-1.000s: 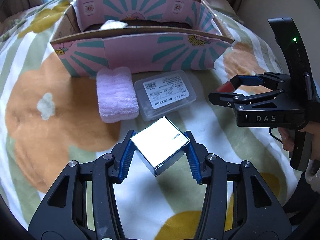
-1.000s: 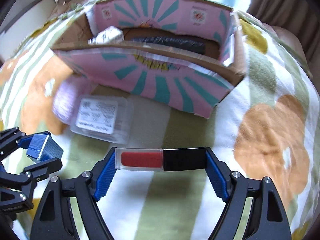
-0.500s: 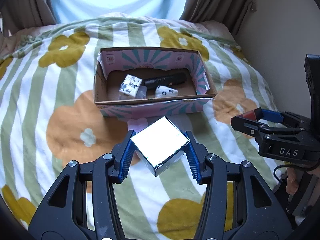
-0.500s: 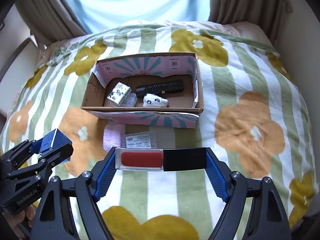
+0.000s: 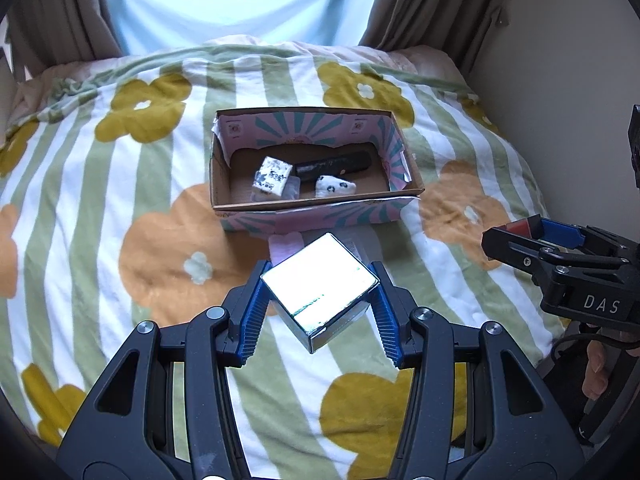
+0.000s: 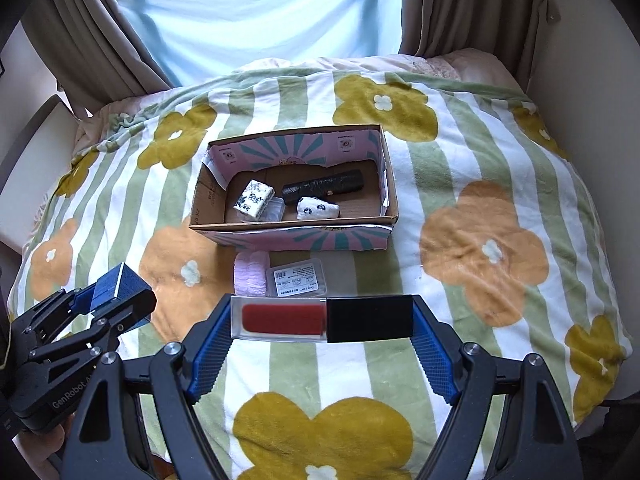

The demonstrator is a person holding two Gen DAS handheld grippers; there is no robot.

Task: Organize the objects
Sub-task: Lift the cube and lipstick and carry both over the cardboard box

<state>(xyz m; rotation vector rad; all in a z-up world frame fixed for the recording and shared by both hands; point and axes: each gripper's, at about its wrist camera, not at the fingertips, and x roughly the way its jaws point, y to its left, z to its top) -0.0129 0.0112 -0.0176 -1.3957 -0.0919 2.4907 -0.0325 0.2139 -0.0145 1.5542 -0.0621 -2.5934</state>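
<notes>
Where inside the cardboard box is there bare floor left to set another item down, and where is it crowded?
In the cardboard box, bare floor shows at the right end, between the black roll and the right wall, and a smaller patch at the left end beside the patterned packet. The middle is crowded: packet, roll and small white pouch cluster together.

Bed [image 6: 500,152] covered by blanket [image 6: 480,248] striped green and white, printed with mustard and orange flowers. Window [image 6: 256,12] set behind bed head, screened by pale blue sheer curtain, daylight let through. Brown drapes [image 6: 440,4] hung at both sides of window. Plain cream wall [image 5: 560,52] seen at right of bed. Pale furniture panel [image 6: 28,184] seen at left edge, kind not made out.
</notes>
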